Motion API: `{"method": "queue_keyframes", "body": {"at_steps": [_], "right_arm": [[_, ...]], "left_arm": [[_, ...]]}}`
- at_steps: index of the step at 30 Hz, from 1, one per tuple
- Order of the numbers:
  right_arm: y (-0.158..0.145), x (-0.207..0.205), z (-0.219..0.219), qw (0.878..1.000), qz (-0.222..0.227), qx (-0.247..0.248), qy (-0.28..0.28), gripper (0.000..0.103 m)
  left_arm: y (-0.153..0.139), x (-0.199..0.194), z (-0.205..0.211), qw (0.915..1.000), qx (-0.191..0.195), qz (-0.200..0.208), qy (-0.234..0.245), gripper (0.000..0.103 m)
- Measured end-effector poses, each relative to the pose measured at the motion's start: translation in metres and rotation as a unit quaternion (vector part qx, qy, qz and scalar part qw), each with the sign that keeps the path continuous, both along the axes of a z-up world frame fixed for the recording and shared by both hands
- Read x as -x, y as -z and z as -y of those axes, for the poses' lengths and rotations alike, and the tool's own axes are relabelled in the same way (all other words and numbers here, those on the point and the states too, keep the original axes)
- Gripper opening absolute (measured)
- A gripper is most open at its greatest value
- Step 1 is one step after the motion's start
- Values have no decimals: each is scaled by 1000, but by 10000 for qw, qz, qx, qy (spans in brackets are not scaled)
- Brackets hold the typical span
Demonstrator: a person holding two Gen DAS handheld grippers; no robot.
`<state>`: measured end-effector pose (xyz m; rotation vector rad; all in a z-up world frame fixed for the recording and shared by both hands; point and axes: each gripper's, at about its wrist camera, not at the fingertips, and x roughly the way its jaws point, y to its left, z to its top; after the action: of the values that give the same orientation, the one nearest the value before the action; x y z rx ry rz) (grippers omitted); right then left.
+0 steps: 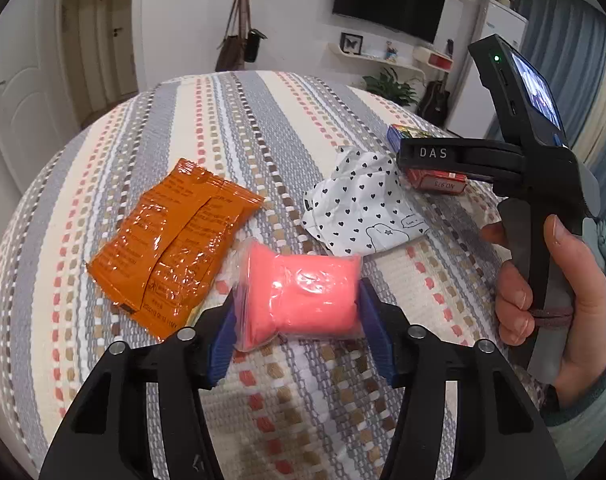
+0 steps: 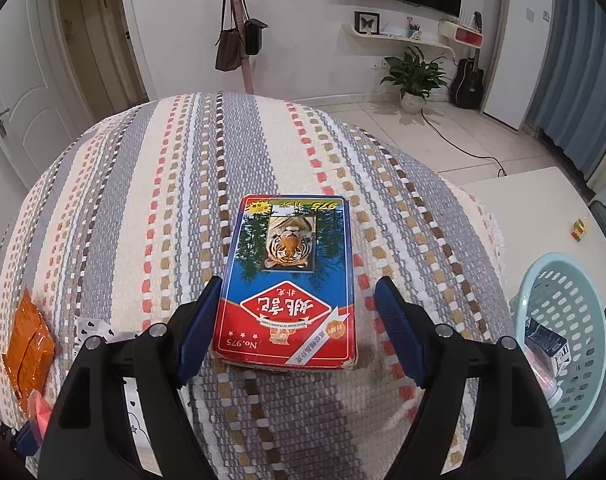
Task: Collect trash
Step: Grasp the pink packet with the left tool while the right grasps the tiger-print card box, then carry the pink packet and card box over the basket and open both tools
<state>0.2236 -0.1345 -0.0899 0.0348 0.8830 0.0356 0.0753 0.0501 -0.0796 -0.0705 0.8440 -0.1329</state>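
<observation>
A: What does the left gripper have?

B: Its blue pads press both sides of a pink packet in clear wrap, pinching it in at the middle. The packet sits low over the striped woven cloth covering the counter.

A: And around it?

B: An orange foil wrapper lies flat just to its left, touching or nearly so. A crumpled white paper with black hearts lies behind it to the right.

A: The right gripper?

B: Its jaws stand wide apart, holding nothing. They straddle a playing-card box printed with a tiger, lying flat on the cloth. The left pad is close against the box's edge; the right pad stands clear of it.

A: Anywhere for the trash?

B: A pale blue perforated basket stands off the counter's right side, with a dark carton inside it.
</observation>
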Motion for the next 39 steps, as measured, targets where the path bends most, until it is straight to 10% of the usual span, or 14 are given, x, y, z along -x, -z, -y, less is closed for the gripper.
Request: {"method": "queue_keyframes", "body": {"at_steps": [10, 27, 39], "right_arm": [[-6, 4, 3, 9998, 167, -52, 89, 57], [-111, 79, 134, 9727, 1986, -295, 1160, 57], [-57, 87, 281, 9608, 1262, -596, 2398, 57]], "left_arm": [[-14, 5, -6, 9993, 157, 322, -93, 50], [-106, -32, 82, 9844, 349, 1509, 838, 50], [-91, -94, 231, 9743, 671, 1001, 1904, 49]]}}
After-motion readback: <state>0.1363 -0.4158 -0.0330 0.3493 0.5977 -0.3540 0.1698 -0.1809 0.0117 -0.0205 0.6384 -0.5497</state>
